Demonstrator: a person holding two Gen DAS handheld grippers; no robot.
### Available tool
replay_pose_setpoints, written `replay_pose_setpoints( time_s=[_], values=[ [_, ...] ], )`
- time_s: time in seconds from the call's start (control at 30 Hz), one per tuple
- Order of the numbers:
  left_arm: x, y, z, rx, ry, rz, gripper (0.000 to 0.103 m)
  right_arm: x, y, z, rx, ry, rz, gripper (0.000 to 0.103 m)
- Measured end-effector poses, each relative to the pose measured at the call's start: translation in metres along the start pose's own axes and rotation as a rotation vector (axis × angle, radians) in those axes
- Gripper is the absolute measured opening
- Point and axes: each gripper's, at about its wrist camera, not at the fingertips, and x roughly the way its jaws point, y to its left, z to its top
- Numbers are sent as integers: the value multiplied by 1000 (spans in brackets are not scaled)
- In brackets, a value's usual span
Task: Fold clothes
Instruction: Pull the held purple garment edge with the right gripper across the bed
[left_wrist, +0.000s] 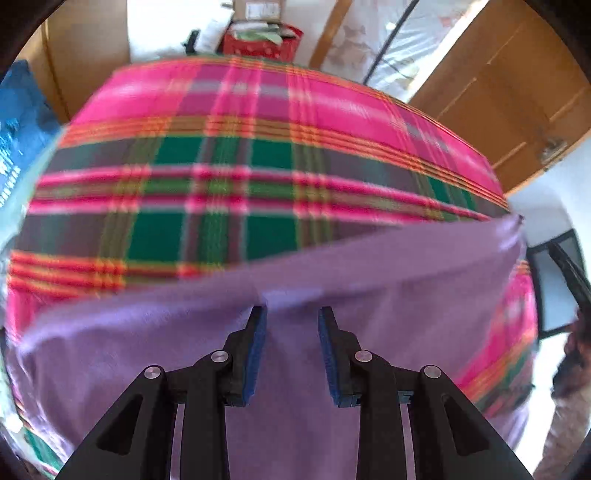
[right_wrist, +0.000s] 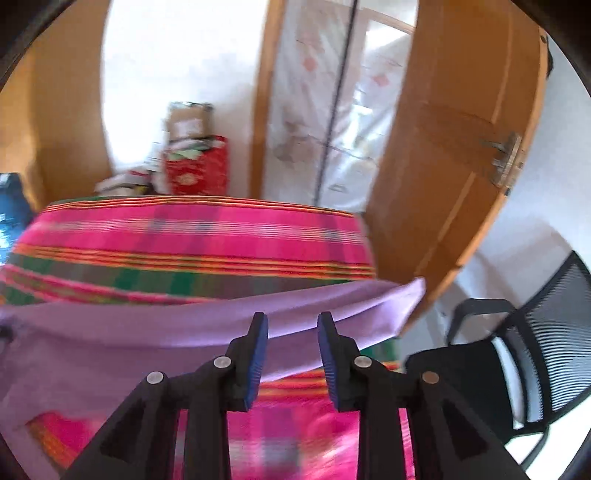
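A lilac garment (left_wrist: 332, 266) lies spread on a bed covered by a pink, green and orange plaid blanket (left_wrist: 229, 147). In the left wrist view my left gripper (left_wrist: 292, 314) hovers over the garment near its far edge. Its blue pads (left_wrist: 258, 350) stand apart and nothing is pinched between them. In the right wrist view the same garment (right_wrist: 147, 332) shows a folded edge running to a corner at the right. My right gripper (right_wrist: 292, 319) is open just in front of that edge, above the blanket (right_wrist: 184, 236). Both pictures are motion-blurred.
A red bag (right_wrist: 195, 166) and boxes stand on the floor beyond the bed. An open wooden door (right_wrist: 443, 147) is at the right, with a black mesh chair (right_wrist: 517, 350) below it. Something blue (left_wrist: 22, 122) lies at the bed's left. A patterned sleeve (left_wrist: 569, 406) shows at the right edge.
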Motion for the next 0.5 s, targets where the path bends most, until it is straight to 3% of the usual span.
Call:
replay_pose_setpoints(
  time_s=[0.03,0.2,0.4,0.5],
  values=[
    [0,5,3,-22,-4,-7,30,-2,13,-3,-46,2,34,40],
    [2,19,19,-90,-37,8,30,9,66,-10,-214,29,126,41],
    [4,27,26,-130,-61,-19,30,38,102,-20,-247,97,297,41],
    [5,27,28,-124,-74,-18,30,50,105,-23,-247,124,285,41]
  ],
)
